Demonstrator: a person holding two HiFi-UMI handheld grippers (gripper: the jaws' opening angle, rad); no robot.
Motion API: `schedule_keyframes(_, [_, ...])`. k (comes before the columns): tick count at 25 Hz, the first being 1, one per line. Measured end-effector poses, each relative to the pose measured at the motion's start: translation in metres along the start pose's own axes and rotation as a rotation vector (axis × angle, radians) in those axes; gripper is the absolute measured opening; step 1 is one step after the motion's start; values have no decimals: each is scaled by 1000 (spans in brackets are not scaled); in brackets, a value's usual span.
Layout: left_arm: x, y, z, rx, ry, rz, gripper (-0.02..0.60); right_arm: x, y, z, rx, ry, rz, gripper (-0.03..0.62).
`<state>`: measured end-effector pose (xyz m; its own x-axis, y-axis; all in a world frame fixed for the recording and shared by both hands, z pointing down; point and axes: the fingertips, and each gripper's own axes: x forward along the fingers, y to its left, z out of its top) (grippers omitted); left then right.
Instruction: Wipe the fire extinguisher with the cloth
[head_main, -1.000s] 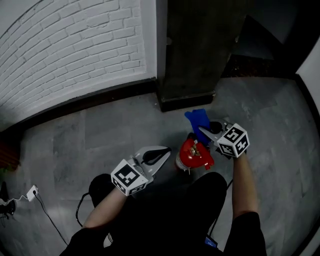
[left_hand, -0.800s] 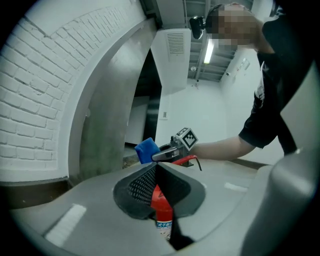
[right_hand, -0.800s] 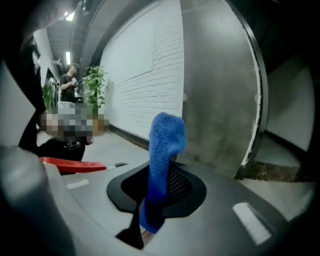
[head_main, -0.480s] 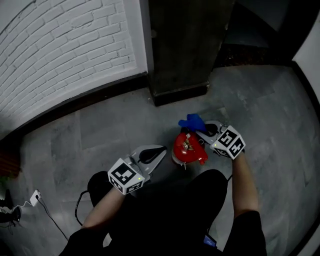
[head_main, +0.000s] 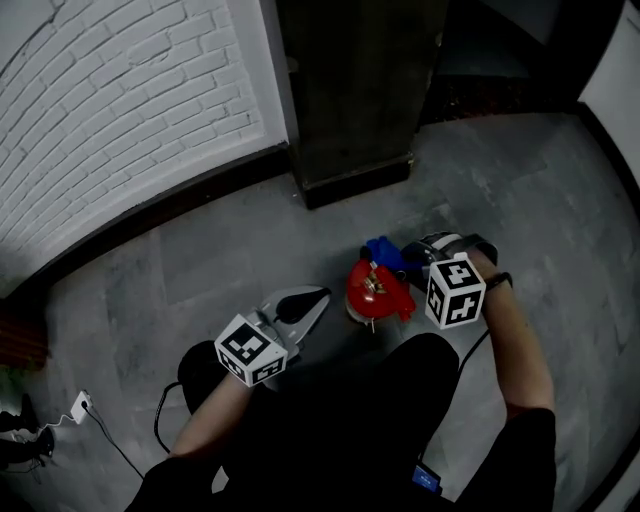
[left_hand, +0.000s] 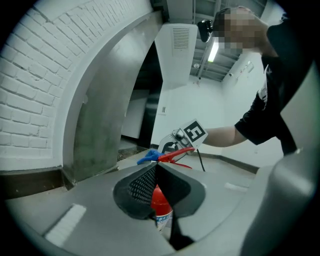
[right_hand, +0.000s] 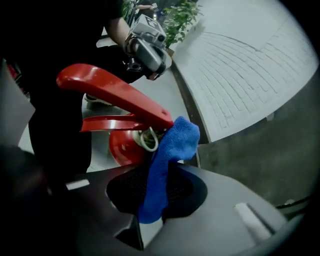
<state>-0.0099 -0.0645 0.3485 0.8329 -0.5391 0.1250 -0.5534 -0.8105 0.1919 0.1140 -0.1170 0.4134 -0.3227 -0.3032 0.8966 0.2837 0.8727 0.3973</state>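
Note:
A red fire extinguisher stands upright on the grey floor between my two grippers. My right gripper is shut on a blue cloth, which it holds against the extinguisher's top on the far right side. In the right gripper view the cloth hangs between the jaws and touches the valve just under the red lever. My left gripper is shut with nothing in it, its tips just left of the extinguisher. The left gripper view shows the red cylinder right behind the closed fingertips.
A dark square pillar stands just beyond the extinguisher. A white brick wall with a dark skirting runs along the left. A plug and cable lie on the floor at lower left. My dark-clothed legs fill the bottom.
My right gripper has rolled over and come down and nearer with the cloth, which is now bunched against the extinguisher's top. The left gripper has hardly moved.

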Motion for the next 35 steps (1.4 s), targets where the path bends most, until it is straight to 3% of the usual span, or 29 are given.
schedule_keyframes(6, [3,2,1,-3,-3,-13,2,-12,24,-2,56,48,33,61])
schedule_keyframes(24, [28,-11,-11,5,27,-107,2,-13,83,21,366,27,-170,62])
schedule_keyframes(35, [30,-3,-20,-19,40,-143,2,1,100,58,668,-23,-272,61])
